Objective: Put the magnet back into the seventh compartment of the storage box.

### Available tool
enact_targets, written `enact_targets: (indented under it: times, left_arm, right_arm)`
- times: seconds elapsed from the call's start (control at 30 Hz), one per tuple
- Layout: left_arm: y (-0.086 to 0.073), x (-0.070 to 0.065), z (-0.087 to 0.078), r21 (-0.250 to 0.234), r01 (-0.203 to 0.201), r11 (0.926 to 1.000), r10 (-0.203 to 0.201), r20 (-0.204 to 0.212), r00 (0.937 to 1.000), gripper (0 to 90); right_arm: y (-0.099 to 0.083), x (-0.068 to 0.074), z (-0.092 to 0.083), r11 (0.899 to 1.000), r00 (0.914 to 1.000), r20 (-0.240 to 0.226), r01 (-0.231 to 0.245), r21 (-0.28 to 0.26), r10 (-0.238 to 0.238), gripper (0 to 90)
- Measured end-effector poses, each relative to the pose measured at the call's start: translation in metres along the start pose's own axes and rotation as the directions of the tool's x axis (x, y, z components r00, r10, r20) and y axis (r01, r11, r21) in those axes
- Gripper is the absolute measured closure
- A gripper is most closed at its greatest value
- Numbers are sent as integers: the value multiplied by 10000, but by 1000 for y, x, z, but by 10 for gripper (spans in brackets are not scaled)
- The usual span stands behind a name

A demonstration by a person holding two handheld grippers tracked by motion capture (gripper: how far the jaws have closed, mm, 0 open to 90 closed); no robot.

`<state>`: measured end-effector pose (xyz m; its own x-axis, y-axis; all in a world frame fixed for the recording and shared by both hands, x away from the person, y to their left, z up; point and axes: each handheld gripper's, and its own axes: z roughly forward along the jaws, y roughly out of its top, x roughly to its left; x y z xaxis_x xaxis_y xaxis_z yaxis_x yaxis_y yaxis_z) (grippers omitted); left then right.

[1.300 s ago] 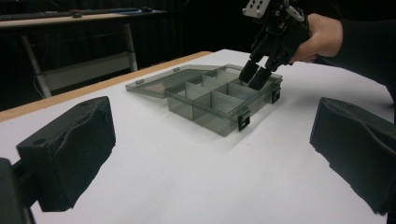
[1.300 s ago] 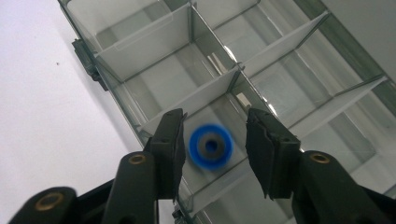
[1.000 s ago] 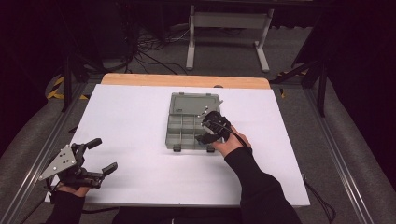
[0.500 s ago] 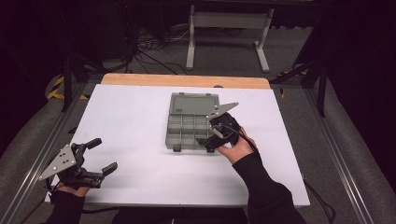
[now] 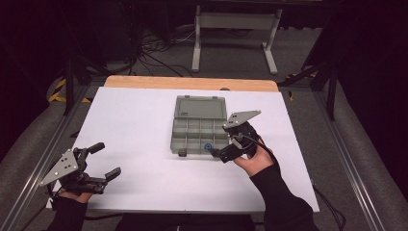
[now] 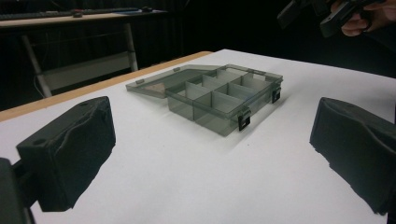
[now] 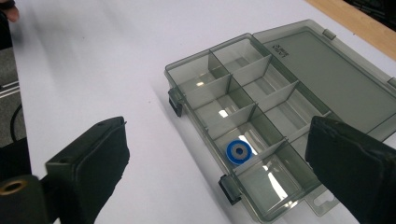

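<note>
A grey see-through box (image 5: 199, 133) was seen lying near the middle of the white table (image 5: 134, 125), its lid (image 5: 200, 107) folded flat open toward the far wooden edge; its inside was split by thin walls into small compartments; two dark latches were seen on its near wall. A small blue ring (image 7: 239, 152) lay flat in one compartment of the near row, the second from the right end in the high view; nothing else was made out in the other compartments.

The right gripper (image 5: 232, 143) was held just beside the box's near right corner, above the table, by the right hand (image 5: 255, 161); its jaws had just been opening and stood wide apart with nothing between the pads; the ring was seen below and between them, untouched.

The left gripper (image 5: 98, 161) was held over the near left corner of the table, well apart from the box; its jaws were spread wide and empty, with bare table between them.
</note>
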<state>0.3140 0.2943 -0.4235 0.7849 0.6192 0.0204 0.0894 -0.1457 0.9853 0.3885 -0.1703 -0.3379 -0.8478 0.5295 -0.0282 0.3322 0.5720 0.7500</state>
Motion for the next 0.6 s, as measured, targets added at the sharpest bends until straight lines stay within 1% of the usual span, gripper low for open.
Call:
enact_targets:
  times: [0.03,0.17,0.2,0.23,0.3,0.37,0.5,0.6]
  left_arm:
    - [0,0,0,4,-3,10000,3,17,10000,8]
    - [0,0,0,-30,11,10000,-11,-3,10000,8]
    - [0,0,0,-30,11,10000,-11,-3,10000,8]
    - [0,0,0,-26,17,10000,-17,-6,10000,8]
    - [0,0,0,-7,-47,10000,47,-13,10000,8]
    - [0,0,1,-28,-3,10000,3,-2,10000,8]
    - [0,0,0,-25,1,10000,-1,-33,10000,8]
    - [0,0,0,-29,17,10000,-17,-23,10000,8]
  right_arm:
    - [-3,0,-4,9999,10000,20,23,-145,-23,55]
    - [-8,2,-12,9989,9999,160,34,-474,-26,42]
    - [-8,2,-12,9989,9999,160,34,-474,-26,42]
    - [-10,2,-15,9981,9998,198,38,-614,-26,34]
    - [-17,2,-21,9959,9990,434,86,-903,-47,12]
    - [-18,2,-22,9951,9988,479,97,-986,-49,8]
    - [-31,1,-30,9864,9980,632,32,-1645,73,4]
    - [-40,0,-36,9829,9969,775,-19,-1840,164,4]
